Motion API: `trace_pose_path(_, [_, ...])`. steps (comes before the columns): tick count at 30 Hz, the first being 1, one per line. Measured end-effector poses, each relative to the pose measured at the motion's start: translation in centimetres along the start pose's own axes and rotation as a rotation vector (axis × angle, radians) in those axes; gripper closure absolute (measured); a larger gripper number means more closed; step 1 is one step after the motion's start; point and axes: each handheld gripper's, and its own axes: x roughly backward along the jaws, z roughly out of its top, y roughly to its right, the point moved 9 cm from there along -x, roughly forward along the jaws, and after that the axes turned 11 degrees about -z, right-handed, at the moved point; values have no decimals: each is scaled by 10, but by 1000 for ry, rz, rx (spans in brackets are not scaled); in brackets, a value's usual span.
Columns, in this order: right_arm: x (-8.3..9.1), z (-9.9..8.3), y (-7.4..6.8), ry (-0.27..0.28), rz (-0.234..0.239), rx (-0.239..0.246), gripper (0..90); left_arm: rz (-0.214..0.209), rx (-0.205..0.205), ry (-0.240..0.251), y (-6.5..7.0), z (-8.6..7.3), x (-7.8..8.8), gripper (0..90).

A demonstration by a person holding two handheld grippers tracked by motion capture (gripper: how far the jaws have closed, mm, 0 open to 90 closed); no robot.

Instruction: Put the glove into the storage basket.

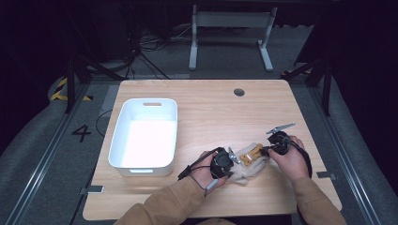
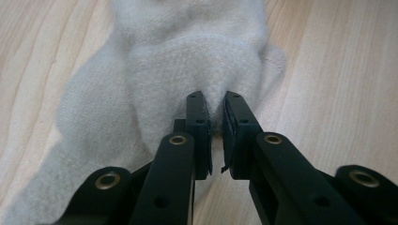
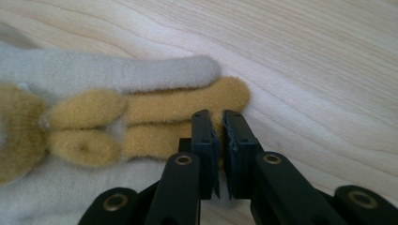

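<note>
Near the front edge of a wooden table [image 1: 202,117], right of centre: a cream plush toy [image 1: 247,169] with tan limbs [image 1: 251,153], lying flat between two hand-held grippers. In the left gripper view, fuzzy cream fabric [image 2: 187,65] bunched up and pinched between nearly closed jaws of the left gripper [image 2: 216,105], a fold of pile squeezed into the narrow gap. In the right gripper view, right gripper [image 3: 218,117] likewise almost closed, clamped on the edge of a tan limb [image 3: 187,101] beside a long cream limb [image 3: 108,70]; two shorter tan lobes [image 3: 87,108] stacked further along, joined to a larger tan patch at the frame's edge. From above, left gripper [image 1: 224,161] gripped in the left hand [image 1: 209,171] at the toy's near-left end, right gripper [image 1: 277,143] in the right hand [image 1: 293,159] at its far-right end, both touching the toy, tan sleeves [image 1: 164,204] entering from below. Well to the left on the same tabletop, a white rectangular bin [image 1: 145,136] with handle cut-outs, apart from the toy. Near the far edge, a small dark round hole [image 1: 239,92] in the wood. Beyond the table, dark floor, cables [image 1: 150,44] and the legs of a grey stand [image 1: 230,33]; a painted "4" [image 1: 81,133] on the floor at left.
</note>
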Motion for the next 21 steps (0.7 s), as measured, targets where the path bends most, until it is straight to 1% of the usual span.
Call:
trace_pose_path(1, [4,0,3,18,-13,0,849,-8,2,5,1,0,2,827])
trace_pose_path(2, [4,0,3,18,-13,0,849,-11,-6,7,1,0,5,827])
trace_pose_path(5, [16,2,6,57,-14,-13,851,-7,-14,25,1,2,18,828])
trace_pose_path(7, [27,4,7,83,-16,-15,852,-4,-23,41,0,4,26,828])
trace_pose_path(8, [34,7,8,104,-27,-17,853,-2,-25,51,-1,4,30,828])
trace_pose_path(9, [41,8,8,120,-28,-18,853,-3,-25,50,-1,4,33,828])
trace_pose_path(11, [52,11,7,144,-34,-9,853,5,-37,73,-2,5,41,828])
trace_pose_path(13, [65,16,6,177,-38,-2,853,15,-43,77,-4,5,47,827])
trace_pose_path(15, [73,19,4,198,-39,5,853,25,-48,90,-5,5,54,827])
trace_pose_path(17, [84,23,1,227,-41,11,853,29,-59,85,-6,4,59,825])
trace_pose_path(18, [87,24,0,232,-39,9,853,36,-64,85,-7,3,62,825])
trace_pose_path(20, [94,26,-3,249,-34,7,853,56,-80,68,-11,0,69,824])
trace_pose_path(21, [97,26,-5,257,-26,10,853,59,-82,70,-13,-1,73,824])
